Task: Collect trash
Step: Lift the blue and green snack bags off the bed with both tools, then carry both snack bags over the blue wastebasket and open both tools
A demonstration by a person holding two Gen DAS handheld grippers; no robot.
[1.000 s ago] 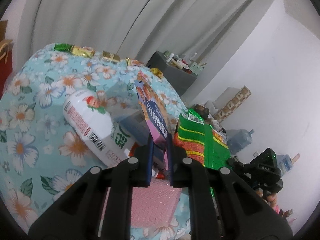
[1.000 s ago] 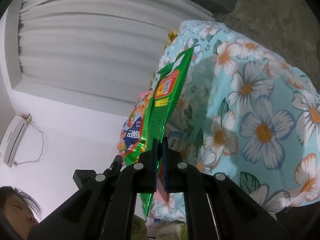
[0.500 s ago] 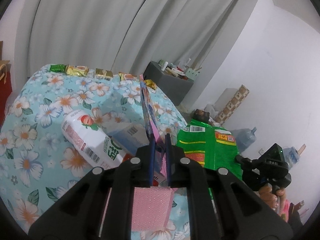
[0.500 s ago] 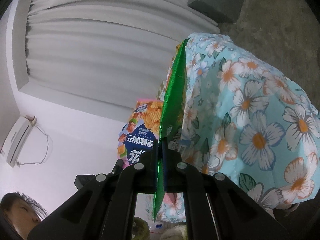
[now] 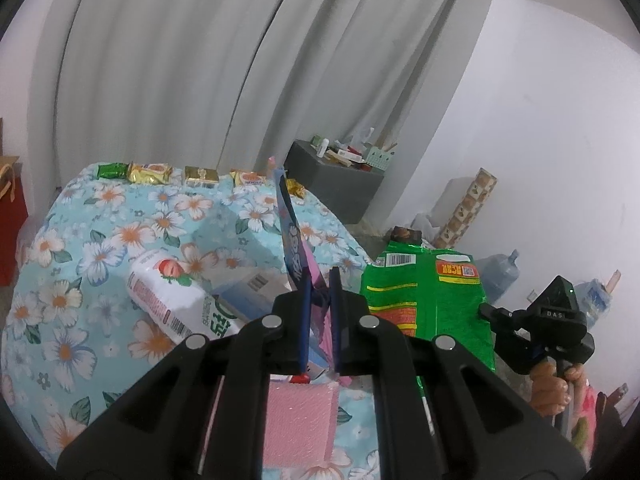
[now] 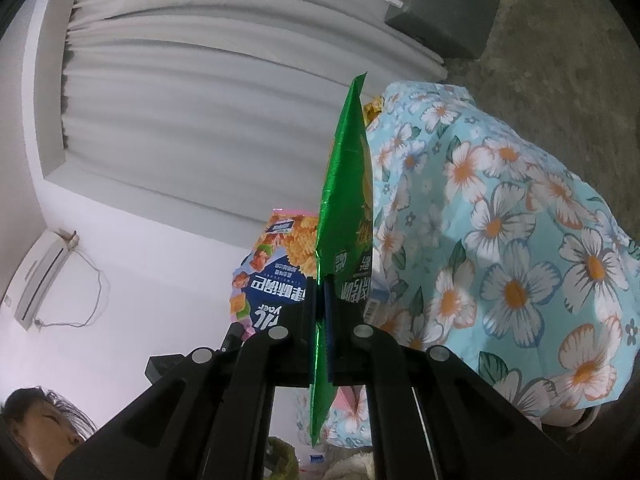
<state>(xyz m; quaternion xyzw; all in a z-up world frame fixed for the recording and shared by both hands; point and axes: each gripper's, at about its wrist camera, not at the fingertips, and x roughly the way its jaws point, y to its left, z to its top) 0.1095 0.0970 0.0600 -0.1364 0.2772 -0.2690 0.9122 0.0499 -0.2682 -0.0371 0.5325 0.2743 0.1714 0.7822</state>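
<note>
My left gripper [image 5: 319, 280] is shut on a blue and pink snack bag [image 5: 294, 240], seen edge-on and lifted above the floral tablecloth [image 5: 100, 248]. The same bag shows in the right wrist view [image 6: 276, 264]. My right gripper [image 6: 320, 292] is shut on a green snack bag [image 6: 344, 184], held up beside the table; it also shows in the left wrist view [image 5: 428, 304]. A white peach drink bottle [image 5: 168, 296] lies on the cloth by a blue and white carton [image 5: 248, 292]. A pink sponge [image 5: 298, 420] lies below my left fingers.
Several small snack packets [image 5: 152, 172] line the table's far edge. A dark cabinet [image 5: 332, 184] with clutter stands by the curtain. Water jugs [image 5: 500, 272] and a box stand by the right wall. The person's head [image 6: 44, 428] is at lower left.
Both grippers have risen and drawn back from the table with their bags. The green bag has turned edge-on in the right view, and more of the table shows in the left view.
</note>
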